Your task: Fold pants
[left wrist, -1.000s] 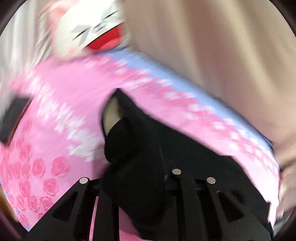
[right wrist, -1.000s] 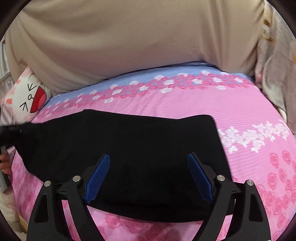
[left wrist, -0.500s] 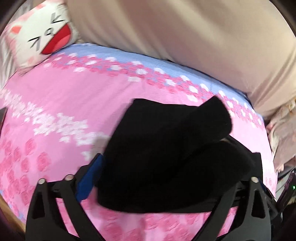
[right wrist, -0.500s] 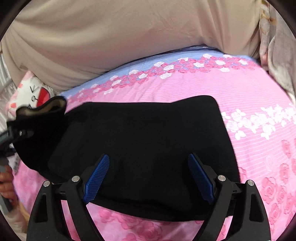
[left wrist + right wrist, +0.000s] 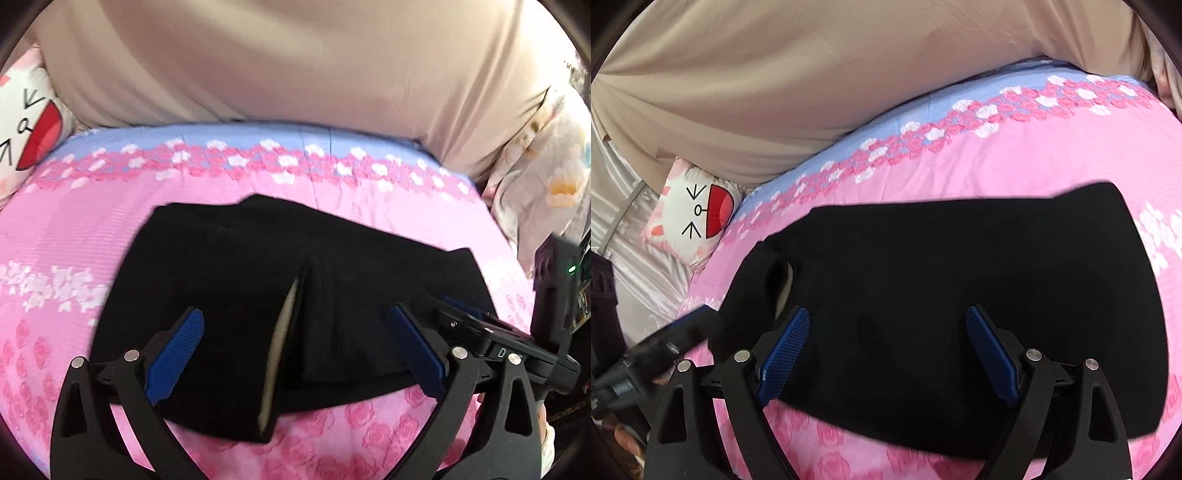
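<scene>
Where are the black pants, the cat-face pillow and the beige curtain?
black pants (image 5: 960, 266), right wrist view, flat middle of the fabric.
cat-face pillow (image 5: 694, 218), right wrist view, its white face.
beige curtain (image 5: 295, 62), left wrist view, middle folds.

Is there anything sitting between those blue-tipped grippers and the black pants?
Nothing visible does. The left gripper and the right gripper are both open right over the black pants on the pink bedsheet.

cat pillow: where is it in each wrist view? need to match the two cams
Left wrist: the cat pillow sits at the far left edge, partly cut off.
Right wrist: it lies left of centre, upper left of the black pants.
Shared landmark: the blue flowered band of the bedsheet behind the pants.
</scene>
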The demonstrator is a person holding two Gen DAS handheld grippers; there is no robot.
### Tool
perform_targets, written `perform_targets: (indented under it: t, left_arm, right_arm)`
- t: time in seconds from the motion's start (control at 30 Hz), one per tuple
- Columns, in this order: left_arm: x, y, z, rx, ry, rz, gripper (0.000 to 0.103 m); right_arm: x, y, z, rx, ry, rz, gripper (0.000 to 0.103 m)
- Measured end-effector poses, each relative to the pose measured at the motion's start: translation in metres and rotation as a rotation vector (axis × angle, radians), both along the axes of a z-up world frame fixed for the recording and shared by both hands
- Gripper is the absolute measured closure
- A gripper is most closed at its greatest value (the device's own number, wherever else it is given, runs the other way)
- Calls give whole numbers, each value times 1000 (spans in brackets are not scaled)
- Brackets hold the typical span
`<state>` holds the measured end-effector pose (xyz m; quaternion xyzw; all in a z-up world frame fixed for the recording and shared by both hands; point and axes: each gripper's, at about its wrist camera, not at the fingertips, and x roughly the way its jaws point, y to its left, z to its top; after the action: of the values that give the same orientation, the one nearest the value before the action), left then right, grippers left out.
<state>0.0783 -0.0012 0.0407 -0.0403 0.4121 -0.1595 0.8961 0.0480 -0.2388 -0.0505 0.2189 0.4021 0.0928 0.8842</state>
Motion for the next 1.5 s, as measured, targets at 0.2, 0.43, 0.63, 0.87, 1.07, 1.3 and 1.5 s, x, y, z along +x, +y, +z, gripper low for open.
perform_targets:
  t: [0.2,0.43,0.63,0.87,1.07,1.3,1.5]
  left_arm:
    - [-19,111,6,-19,-17,285,5]
    - [-34,203,-23,61,30,575,5]
    - [-32,216,-34,42,47,550,5]
    - [-40,212,-24,24,-17,527,5]
    - [-41,205,-25,13,4,505,5]
    - [-49,198,-11,47,-25,518,5]
    - [-56,180,9,68,-90,504,5]
  right_arm:
    - [0,20,2,147,1,100,18]
    - [42,106,-6,223,122,354,17]
    - [55,123,-6,153,141,312,16]
    - [41,121,-15,281,218,364,16]
    - [59,133,-23,376,198,374,26]
    - [95,159,0,261,95,399,86]
    - [37,72,116,151,-244,302,86]
